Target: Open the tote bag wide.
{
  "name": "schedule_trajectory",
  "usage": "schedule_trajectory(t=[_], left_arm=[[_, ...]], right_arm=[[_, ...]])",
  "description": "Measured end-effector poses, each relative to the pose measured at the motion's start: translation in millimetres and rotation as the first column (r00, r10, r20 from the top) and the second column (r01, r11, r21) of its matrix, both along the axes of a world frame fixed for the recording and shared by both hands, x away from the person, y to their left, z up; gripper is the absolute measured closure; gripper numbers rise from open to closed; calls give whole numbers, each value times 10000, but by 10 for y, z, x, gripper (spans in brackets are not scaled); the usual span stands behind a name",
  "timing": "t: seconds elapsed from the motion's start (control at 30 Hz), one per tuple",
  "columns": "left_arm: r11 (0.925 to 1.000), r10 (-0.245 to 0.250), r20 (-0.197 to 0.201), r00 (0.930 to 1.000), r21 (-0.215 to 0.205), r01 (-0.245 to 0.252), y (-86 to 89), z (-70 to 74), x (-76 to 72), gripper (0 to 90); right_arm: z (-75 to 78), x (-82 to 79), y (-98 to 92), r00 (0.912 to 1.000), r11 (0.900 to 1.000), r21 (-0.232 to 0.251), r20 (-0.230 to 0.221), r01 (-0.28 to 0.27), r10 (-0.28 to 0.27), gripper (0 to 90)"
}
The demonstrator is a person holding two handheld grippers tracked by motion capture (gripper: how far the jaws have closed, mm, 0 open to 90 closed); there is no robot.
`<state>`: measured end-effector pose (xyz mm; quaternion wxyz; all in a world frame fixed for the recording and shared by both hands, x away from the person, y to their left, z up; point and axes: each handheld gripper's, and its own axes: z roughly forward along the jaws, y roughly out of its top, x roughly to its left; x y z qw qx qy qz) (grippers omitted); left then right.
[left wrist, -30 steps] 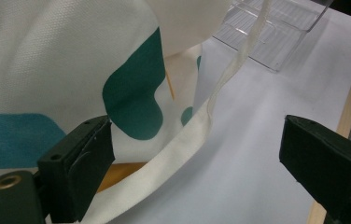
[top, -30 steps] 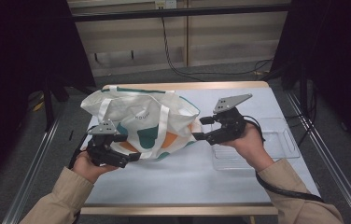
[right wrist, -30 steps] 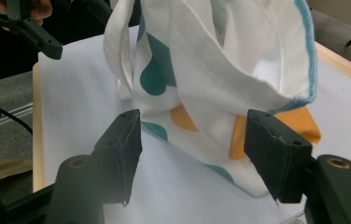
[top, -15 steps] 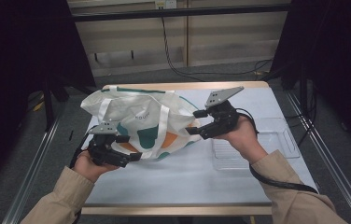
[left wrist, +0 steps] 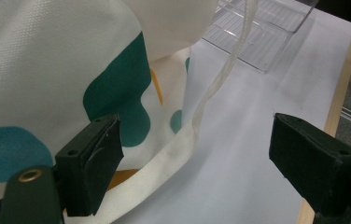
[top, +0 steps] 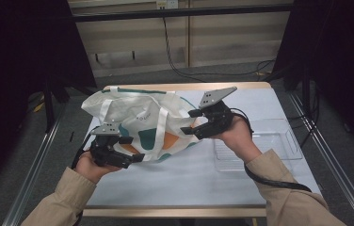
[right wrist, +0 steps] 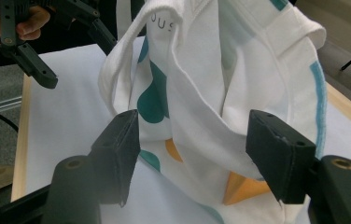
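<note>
Between both open claws, tote bag (top: 142, 127) on table, right claw (top: 191, 123) straddling its edge

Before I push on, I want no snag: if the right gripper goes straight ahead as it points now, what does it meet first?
Most likely the tote bag. Its cloth already sits between the open jaws of the right gripper, though the exact depth is unclear.

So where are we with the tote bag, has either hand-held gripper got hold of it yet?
Nothing gripped yet. The tote bag lies crumpled on the table. Both jaws stand open: left hand-held gripper beside its lower edge, right hand-held gripper straddling a fold. Closing remains.
</note>
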<state>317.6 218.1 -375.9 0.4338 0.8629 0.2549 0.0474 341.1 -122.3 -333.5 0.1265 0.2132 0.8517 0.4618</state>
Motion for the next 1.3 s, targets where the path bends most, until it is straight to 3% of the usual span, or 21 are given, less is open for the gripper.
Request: schedule_trajectory(t=[0.37, 0.6, 0.87, 1.3], left_arm=[[10000, -51, -63, 10000, -12, 51, 16, -7, 8, 198], [10000, 8, -85, 10000, 54, -8, 46, 3, 1, 225], [9997, -136, 57, 9999, -192, 137, 79, 75, -19, 308], [9996, -205, 433, 9988, -174, 213, 2, 218, -14, 316]], right_arm=[[45, 4, 70, 9999, 9999, -52, 47, -117, 118, 348], [-47, 2, 219, 9978, 9979, -117, -208, -633, 630, 555], [-178, -24, 271, 9900, 9915, -274, -645, -1272, 1253, 765], [-380, -89, 278, 9800, 9840, -649, -1213, -1661, 1575, 836]])
